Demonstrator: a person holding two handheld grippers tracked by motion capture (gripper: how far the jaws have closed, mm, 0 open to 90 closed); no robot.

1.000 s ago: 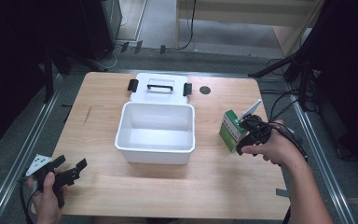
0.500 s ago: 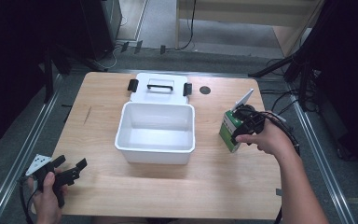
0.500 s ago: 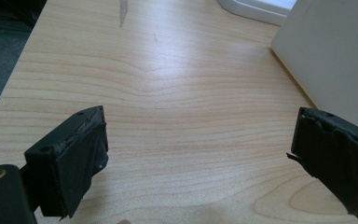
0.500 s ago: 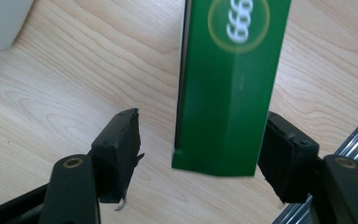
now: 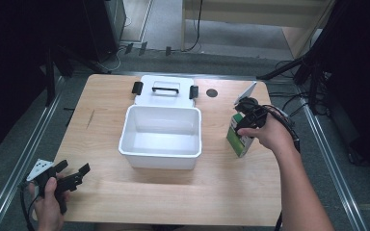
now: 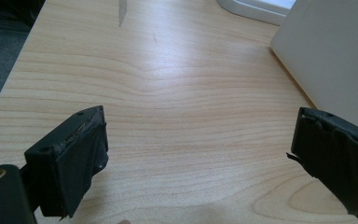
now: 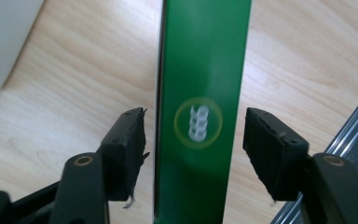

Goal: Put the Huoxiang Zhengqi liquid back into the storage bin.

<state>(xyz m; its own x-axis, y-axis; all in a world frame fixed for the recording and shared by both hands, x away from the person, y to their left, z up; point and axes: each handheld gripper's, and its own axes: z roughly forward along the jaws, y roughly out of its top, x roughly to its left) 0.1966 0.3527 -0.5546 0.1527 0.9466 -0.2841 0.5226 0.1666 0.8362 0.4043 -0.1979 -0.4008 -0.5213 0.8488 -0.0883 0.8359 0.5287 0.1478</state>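
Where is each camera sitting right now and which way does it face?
High view: above the person's side, looking forward and down on the table; both forearms and tongs enter from below.
Left gripper view: rides the left tongs, open over bare wood, white bin ahead right.
Right gripper view: rides the right tongs, straddling the green carton.
Shared: the carton and bin also appear from above.

light fell evenly from above onto my table [image 5: 231,202], while the surroundings stayed nearly black. the white bin [image 5: 161,137] threw only a faint, soft shadow. a pale sheen lay across the wood grain beyond my left claw [image 6: 198,154]. the round emblem on the green carton [image 7: 200,121] was blurred.
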